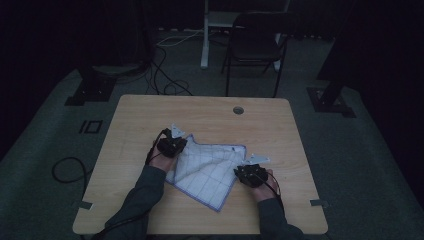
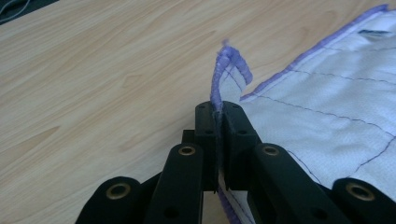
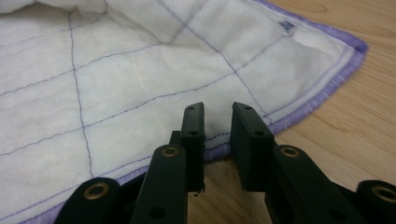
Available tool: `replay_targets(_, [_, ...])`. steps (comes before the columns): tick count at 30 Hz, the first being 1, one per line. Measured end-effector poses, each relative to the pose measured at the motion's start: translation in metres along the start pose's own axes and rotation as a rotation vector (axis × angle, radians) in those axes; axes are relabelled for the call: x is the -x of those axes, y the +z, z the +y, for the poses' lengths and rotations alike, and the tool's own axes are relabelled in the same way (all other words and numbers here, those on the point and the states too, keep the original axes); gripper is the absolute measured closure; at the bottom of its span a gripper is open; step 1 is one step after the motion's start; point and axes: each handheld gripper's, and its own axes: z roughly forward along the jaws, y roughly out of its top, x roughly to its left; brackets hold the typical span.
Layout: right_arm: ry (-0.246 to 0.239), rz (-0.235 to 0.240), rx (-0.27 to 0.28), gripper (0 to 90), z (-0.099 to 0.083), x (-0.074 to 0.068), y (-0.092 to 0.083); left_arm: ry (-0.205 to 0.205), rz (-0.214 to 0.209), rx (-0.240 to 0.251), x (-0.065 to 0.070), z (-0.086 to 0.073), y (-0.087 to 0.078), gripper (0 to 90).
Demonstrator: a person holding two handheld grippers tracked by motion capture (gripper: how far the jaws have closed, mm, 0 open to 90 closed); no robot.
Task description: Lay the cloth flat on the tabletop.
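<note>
White checked cloth (image 1: 210, 167) with purple hem, spread on the wooden table (image 1: 150, 115), towards the near middle, partly doubled over itself. Thin dark grid lines across the fabric, small label near the far right corner.

Left gripper (image 2: 217, 109) at the cloth's far left corner, jaws pressed tight together on the purple hem, a short tuft of edge sticking up above the tips. Corner pinched and lifted a little off the wood, probably so the fabric can be carried across for a fold rather than dragged. In the high view, left gripper (image 1: 172, 145) over the left edge of the cloth, forearm in from the near left.

Right gripper (image 3: 217, 122) at the cloth's right hem, jaws parted by a modest gap, nothing between them. Tips lined up either side of the purple edge, hem running just beyond and below them; seemingly poised to close on that edge and match the other hand's hold. In the high view, right gripper (image 1: 250, 175) just at the near right border of the cloth.

Judged as folding in hand: one corner secured, second grasp not yet made. Low approach along the tabletop likely chosen to slip one jaw beneath the hem. Risk of catching a single layer only, or of pushing the edge away instead of gripping it.
</note>
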Motion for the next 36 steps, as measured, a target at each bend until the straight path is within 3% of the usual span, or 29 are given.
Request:
replay_targets(9, [0.004,0.000,-0.004,74.5,0.000,0.001,0.000,-0.025,0.016,-0.045,-0.017,0.001,0.020,84.8])
replay_targets(14, [-0.012,-0.029,-0.023,69.0,0.002,-0.010,-0.003,-0.038,0.008,-0.022,-0.016,0.004,0.017,74.8])
replay_targets(18, [-0.042,-0.003,0.007,65.3,0.003,-0.026,-0.006,-0.040,0.002,0.010,-0.012,0.006,0.006,72.9])
replay_targets(23, [-0.110,0.029,0.036,62.7,0.002,-0.054,-0.006,0.003,-0.027,0.038,0.001,0.006,-0.012,74.0])
replay_targets(26, [-0.143,0.051,0.025,61.9,0.001,-0.066,-0.004,0.011,-0.054,0.046,0.009,0.002,-0.021,74.8])
replay_targets(29, [-0.162,0.057,-0.004,61.6,-0.002,-0.071,0.000,0.034,-0.090,0.034,0.017,-0.003,-0.025,76.6])
replay_targets(32, [-0.156,0.056,-0.005,61.3,-0.003,-0.070,-0.001,0.032,-0.130,0.010,0.023,-0.010,-0.025,83.1])
replay_targets(36, [-0.164,0.046,-0.008,61.1,-0.004,-0.068,-0.003,0.051,-0.128,-0.042,0.027,-0.017,-0.016,89.8])
